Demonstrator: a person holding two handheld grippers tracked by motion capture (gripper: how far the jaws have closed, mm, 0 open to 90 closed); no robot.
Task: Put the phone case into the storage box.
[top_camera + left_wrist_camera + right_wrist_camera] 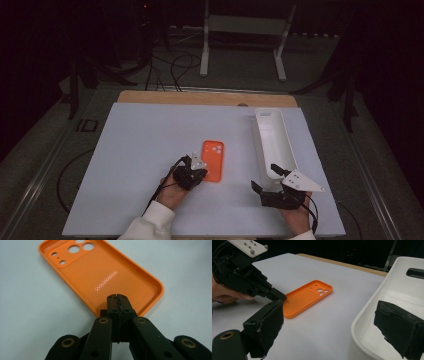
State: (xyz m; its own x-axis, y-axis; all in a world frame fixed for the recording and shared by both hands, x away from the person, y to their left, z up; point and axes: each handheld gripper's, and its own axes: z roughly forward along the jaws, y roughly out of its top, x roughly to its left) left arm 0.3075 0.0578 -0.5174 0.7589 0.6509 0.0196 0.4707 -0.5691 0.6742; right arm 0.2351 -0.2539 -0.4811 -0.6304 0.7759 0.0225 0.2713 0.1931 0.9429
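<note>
An orange phone case [212, 160] [107, 272] [308, 297] lies inside-up on the white table top, its camera holes at the far end. My left gripper [201, 169] [117, 297] [279, 297] is shut, jaws pressed together, tips right at the case's near rim; I cannot tell whether they pinch the rim. My right gripper [267, 177] [332, 311] stands open at the near end of a long white tray [290, 147] [367, 312]. One pad is outside the tray wall, the other inside, and neither presses on it.
The white table top [145, 145] has a wooden strip [200, 98] along its far edge. The tray lies lengthwise on the right, with a handle slot at its far end. A white stand [242, 25] and cables are on the floor behind.
</note>
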